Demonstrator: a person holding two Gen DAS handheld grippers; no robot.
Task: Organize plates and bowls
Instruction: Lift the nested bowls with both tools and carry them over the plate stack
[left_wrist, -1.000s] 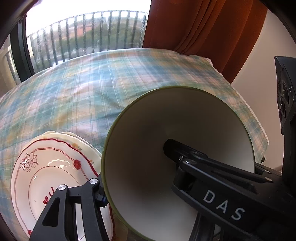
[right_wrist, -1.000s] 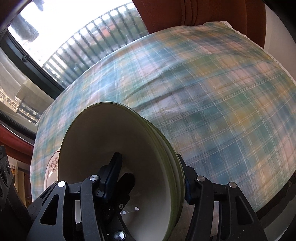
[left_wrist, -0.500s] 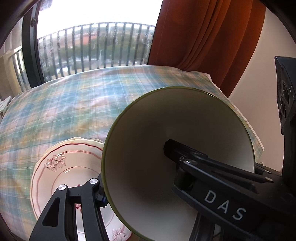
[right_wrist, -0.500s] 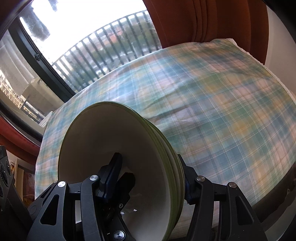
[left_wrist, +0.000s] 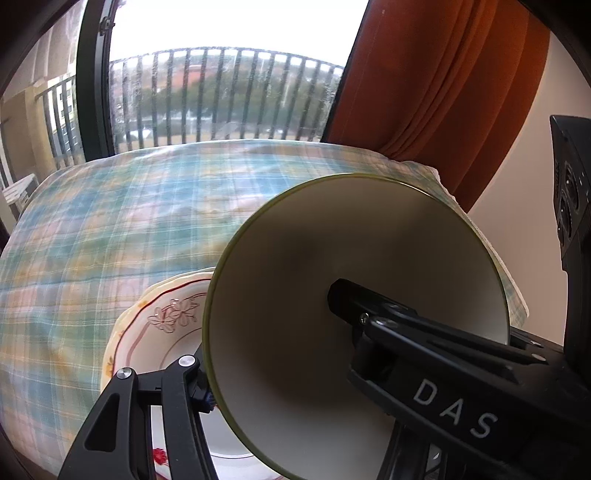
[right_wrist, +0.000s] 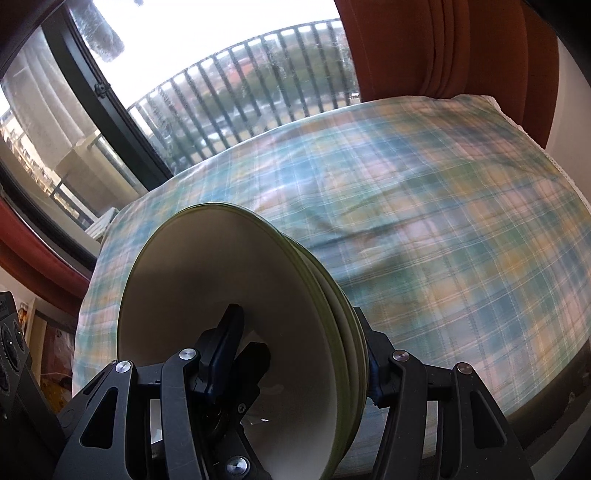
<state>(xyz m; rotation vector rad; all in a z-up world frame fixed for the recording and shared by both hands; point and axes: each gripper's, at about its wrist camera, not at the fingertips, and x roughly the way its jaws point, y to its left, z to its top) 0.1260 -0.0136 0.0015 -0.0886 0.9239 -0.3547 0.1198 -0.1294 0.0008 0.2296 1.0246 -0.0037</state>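
Left wrist view — the left gripper (left_wrist: 280, 347) is clamped on the near wall of the bowls (left_wrist: 332, 280), one finger outside the green rim, the other finger, marked DAS, lying inside the cream hollow. The bowls are tilted, mouth toward the camera, held above the checked tablecloth (left_wrist: 110, 229). Just beside and below the bowls, on the cloth, sits a stack of flowered plates (left_wrist: 162, 325), partly hidden behind the rim. Window railing (left_wrist: 221, 96) and orange curtain (left_wrist: 436, 81) lie beyond the far edge of the cloth.

Right wrist view — the right gripper (right_wrist: 295, 365) grips the same stack from the other side: one finger inside the hollow, one pressed on the outer wall. From here the bowls (right_wrist: 229, 295) show as several nested together, green rims fanned slightly. The cloth (right_wrist: 443, 229) beyond the bowls is bare and blurred.

Doing the step well, as I judge it — this looks like a two-handed carry of the nested bowls to a spot of their own. Keep both grips steady and move the hands together, or the stack twists. Level the bowls before lowering; tilted as they are, the inner ones could slide. Set them down well apart from the plates, on bare cloth, base flat, then release one side at a time.
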